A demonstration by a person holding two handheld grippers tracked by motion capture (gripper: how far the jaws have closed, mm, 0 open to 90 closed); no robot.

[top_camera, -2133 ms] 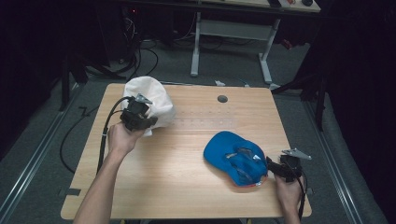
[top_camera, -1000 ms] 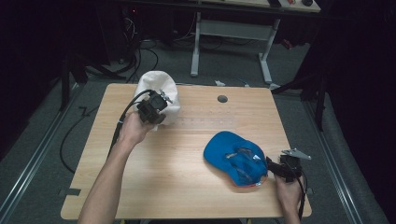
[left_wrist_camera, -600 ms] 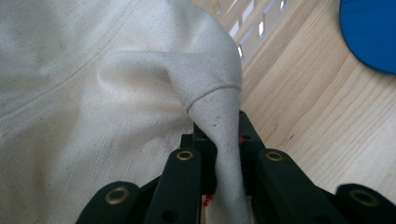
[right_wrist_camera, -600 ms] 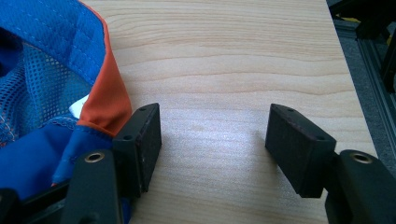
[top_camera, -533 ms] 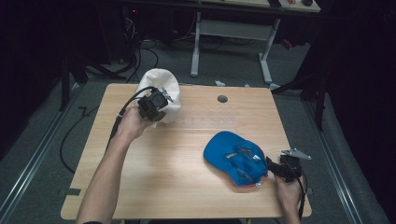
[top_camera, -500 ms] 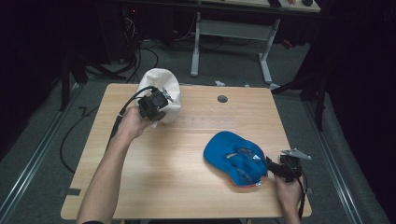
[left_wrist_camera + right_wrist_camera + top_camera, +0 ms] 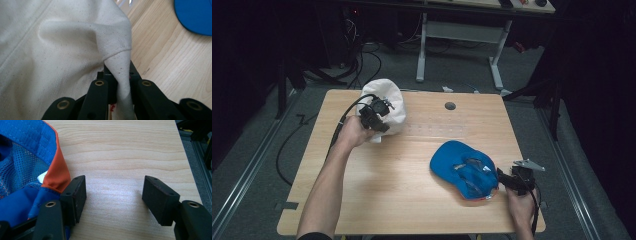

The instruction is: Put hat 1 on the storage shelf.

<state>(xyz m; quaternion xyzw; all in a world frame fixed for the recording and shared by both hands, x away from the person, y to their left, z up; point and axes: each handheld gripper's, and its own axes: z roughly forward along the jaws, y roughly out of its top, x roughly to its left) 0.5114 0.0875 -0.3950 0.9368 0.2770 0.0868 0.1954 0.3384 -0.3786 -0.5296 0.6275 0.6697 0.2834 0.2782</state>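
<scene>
Now, with your left tool (image 7: 117, 87) pinching a fold of the white cap (image 7: 62, 45) and your right tool (image 7: 113, 195) spread beside the blue cap (image 7: 22, 152), draw the white cap low across the worktop (image 7: 412, 175) without tugging.

My left forearm (image 7: 332, 170) reached far forward, and the left tongs (image 7: 117, 82) were clamped tight, jaws nearly together. My right hand (image 7: 519, 205) sat low at the near edge, right tongs (image 7: 113, 192) spread wide apart, pointing leftward.
</scene>
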